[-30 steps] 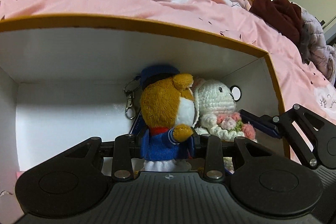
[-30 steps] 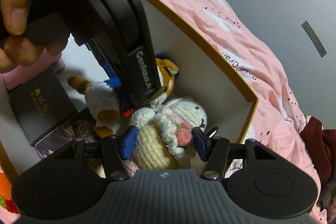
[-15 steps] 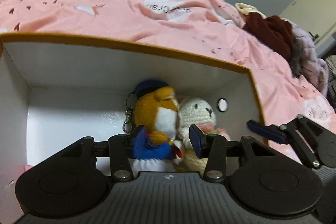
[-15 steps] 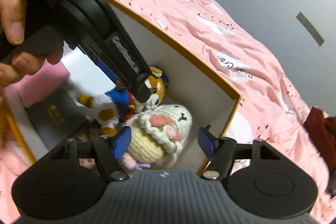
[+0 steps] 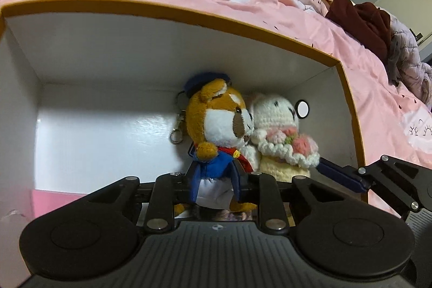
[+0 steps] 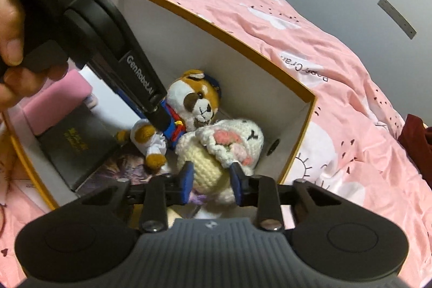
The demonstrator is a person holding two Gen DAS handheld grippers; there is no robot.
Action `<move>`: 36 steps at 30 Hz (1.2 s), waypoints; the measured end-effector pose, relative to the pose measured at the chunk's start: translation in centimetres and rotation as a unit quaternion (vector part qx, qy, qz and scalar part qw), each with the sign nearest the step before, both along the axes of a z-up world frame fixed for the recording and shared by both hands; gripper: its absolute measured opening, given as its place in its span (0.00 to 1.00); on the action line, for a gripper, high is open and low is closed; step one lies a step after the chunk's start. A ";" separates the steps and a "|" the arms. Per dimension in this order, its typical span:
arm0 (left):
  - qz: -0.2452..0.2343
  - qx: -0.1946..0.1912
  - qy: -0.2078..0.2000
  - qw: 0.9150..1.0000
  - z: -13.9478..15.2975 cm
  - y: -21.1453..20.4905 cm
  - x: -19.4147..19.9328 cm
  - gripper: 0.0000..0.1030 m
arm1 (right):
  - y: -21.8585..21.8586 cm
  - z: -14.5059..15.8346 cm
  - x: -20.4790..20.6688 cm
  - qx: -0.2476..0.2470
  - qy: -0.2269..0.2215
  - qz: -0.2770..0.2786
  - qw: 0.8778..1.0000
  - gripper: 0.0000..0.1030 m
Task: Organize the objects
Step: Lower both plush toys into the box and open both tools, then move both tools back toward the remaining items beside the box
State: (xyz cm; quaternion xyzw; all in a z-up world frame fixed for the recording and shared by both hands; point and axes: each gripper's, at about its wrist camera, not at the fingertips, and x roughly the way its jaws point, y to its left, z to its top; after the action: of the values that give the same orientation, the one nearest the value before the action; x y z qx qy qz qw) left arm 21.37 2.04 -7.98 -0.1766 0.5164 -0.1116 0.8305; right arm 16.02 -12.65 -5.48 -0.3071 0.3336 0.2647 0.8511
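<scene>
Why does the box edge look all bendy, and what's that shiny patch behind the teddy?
Left wrist view: the fisheye lens curves the box's orange rim; the bright patch on the white back wall is light glare beside the sailor bear plush. Right wrist view: the same bending, dark rounded corners, and the crochet bunny slightly blurry.

The left gripper's (image 5: 214,186) pads were hidden behind the sailor bear's (image 5: 216,126) coat, so their hold could not be judged. The crochet bunny's (image 6: 224,153) feet disappeared below the right gripper's (image 6: 212,181) body. In the box (image 6: 243,45), the black booklet's (image 6: 73,145) gold lettering was too small to read, and the printed sheet (image 6: 121,169) under the toys was mostly covered.
</scene>
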 end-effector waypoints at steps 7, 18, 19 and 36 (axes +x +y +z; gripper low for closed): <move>-0.007 0.018 -0.014 1.000 0.6 -0.7 -0.9 0.26 | 0.0 0.0 0.3 0.006 0.005 -0.009 1.000 0.28; -0.013 0.050 -0.116 0.992 8.0 -2.3 -5.9 0.27 | -2.6 5.4 -5.6 0.103 -0.034 -0.053 0.993 0.29; -0.017 0.048 -0.127 0.991 8.7 -2.6 -6.8 0.27 | -3.0 5.7 -6.2 0.111 -0.037 -0.064 0.991 0.29; -0.052 0.103 -0.225 0.968 11.9 -2.3 -20.2 0.27 | -6.9 6.6 -18.4 0.293 -0.025 -0.150 0.944 0.40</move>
State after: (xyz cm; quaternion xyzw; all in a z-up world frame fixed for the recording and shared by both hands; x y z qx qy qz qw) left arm 1.19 -0.22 3.89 -0.0338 0.3338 -0.1378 0.9319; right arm -2.34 -19.60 1.14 0.0024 0.2621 0.2125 0.9414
